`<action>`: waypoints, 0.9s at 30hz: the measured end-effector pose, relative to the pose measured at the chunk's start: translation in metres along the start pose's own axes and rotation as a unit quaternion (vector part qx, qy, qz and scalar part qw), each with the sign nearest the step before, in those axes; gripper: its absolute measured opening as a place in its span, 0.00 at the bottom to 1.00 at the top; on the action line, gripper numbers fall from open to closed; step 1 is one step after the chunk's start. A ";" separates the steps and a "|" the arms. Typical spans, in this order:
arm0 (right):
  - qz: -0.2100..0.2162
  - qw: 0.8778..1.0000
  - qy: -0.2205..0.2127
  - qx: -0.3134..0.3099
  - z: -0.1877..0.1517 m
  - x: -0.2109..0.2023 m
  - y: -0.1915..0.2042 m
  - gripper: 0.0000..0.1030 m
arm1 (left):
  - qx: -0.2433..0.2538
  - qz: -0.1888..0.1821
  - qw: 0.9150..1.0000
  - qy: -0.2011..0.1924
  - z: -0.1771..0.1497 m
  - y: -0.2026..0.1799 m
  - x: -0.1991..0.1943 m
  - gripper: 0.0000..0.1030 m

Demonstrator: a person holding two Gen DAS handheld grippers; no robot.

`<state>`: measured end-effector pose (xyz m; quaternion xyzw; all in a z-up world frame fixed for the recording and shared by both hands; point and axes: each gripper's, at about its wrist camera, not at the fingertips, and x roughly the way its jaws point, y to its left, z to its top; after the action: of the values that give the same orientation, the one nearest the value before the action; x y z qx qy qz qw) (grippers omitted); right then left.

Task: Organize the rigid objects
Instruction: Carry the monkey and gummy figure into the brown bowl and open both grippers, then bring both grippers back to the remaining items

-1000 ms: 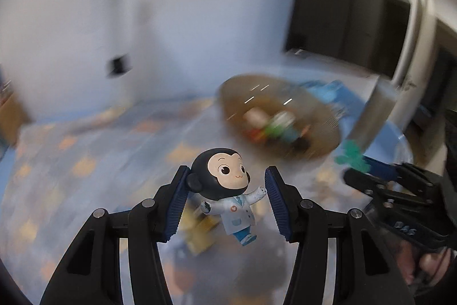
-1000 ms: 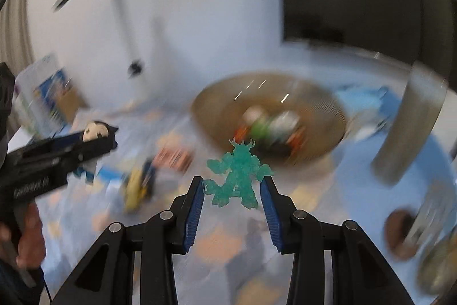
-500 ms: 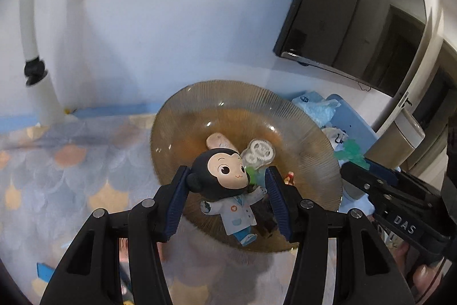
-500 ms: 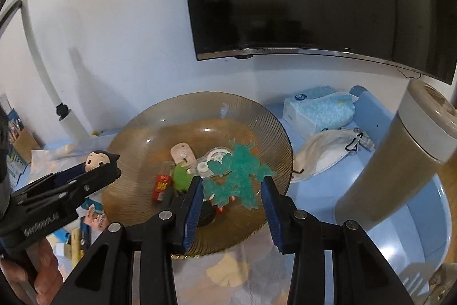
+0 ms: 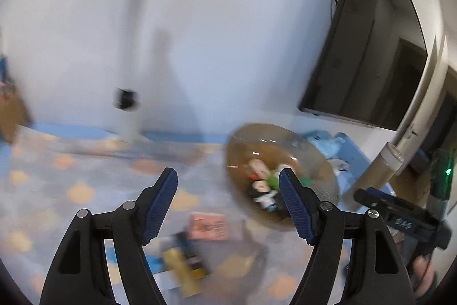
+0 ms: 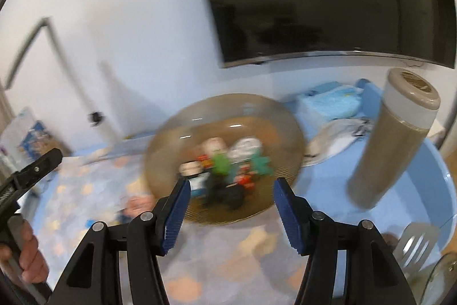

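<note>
The amber glass bowl (image 5: 322, 162) (image 6: 228, 107) holds several small toys. Among them lie the monkey figure in a white coat (image 5: 265, 196) (image 6: 194, 170) and the teal creature figure (image 6: 261, 163), both blurred. My left gripper (image 5: 228, 182) hovers to the left of the bowl, its jaws opening with nothing between them. In front of the bowl my right gripper (image 6: 232, 190) is also opening, and its jaws are empty. Each gripper shows at the edge of the other's view, held by a hand.
A tall beige canister (image 6: 394, 139) stands right of the bowl, with a tissue pack (image 6: 328, 102) and a face mask (image 6: 337, 139) behind. A pink card (image 5: 208, 226) and a yellow-black item (image 5: 185, 262) lie on the patterned cloth. A slotted spatula (image 6: 414, 242) sits at the right.
Both grippers let go: the monkey left the left jaws and the teal figure left the right jaws, and both now lie in the bowl. Both grippers pulled back; the left swung leftward.
</note>
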<state>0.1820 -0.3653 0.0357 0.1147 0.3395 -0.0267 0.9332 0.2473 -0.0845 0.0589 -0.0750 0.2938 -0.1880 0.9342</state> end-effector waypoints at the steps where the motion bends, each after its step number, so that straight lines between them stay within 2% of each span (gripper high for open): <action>1: 0.012 1.000 -0.002 -0.007 -0.004 -0.006 0.012 0.58 | 0.000 0.009 1.000 -0.006 -0.002 0.006 -0.011 0.70; 3: 0.026 0.999 -0.005 -0.025 -0.017 -0.012 0.038 0.62 | -0.006 0.024 1.000 -0.011 -0.013 0.022 -0.033 0.72; 6: 0.038 0.998 0.004 -0.050 -0.044 -0.004 0.070 0.76 | -0.015 0.052 0.998 0.005 -0.039 0.048 -0.045 0.73; 10: 0.041 0.995 0.032 -0.088 -0.100 0.031 0.104 0.76 | -0.022 0.093 0.995 0.042 -0.089 0.084 -0.035 0.73; 14: 0.024 0.987 0.051 -0.150 -0.140 0.064 0.123 0.76 | -0.048 0.096 0.991 0.076 -0.133 0.117 -0.015 0.72; 19: 0.020 0.982 0.053 -0.179 -0.153 0.073 0.131 0.77 | -0.027 0.111 0.990 0.084 -0.145 0.116 -0.005 0.72; 25: 0.036 0.986 0.074 -0.147 -0.148 0.078 0.119 0.77 | 0.014 0.093 0.991 0.092 -0.147 0.102 -0.002 0.72; 26: 0.044 0.986 0.074 -0.143 -0.147 0.077 0.117 0.75 | 0.024 0.084 0.991 0.100 -0.147 0.099 -0.001 0.72; 27: 0.053 0.985 0.079 -0.143 -0.146 0.078 0.117 0.66 | 0.037 0.066 0.991 0.112 -0.145 0.095 0.002 0.72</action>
<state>0.1651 -0.2151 -0.0992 0.0000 0.4056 0.0806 0.9105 0.1946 -0.0027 -0.0841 0.0007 0.3933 -0.1443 0.9080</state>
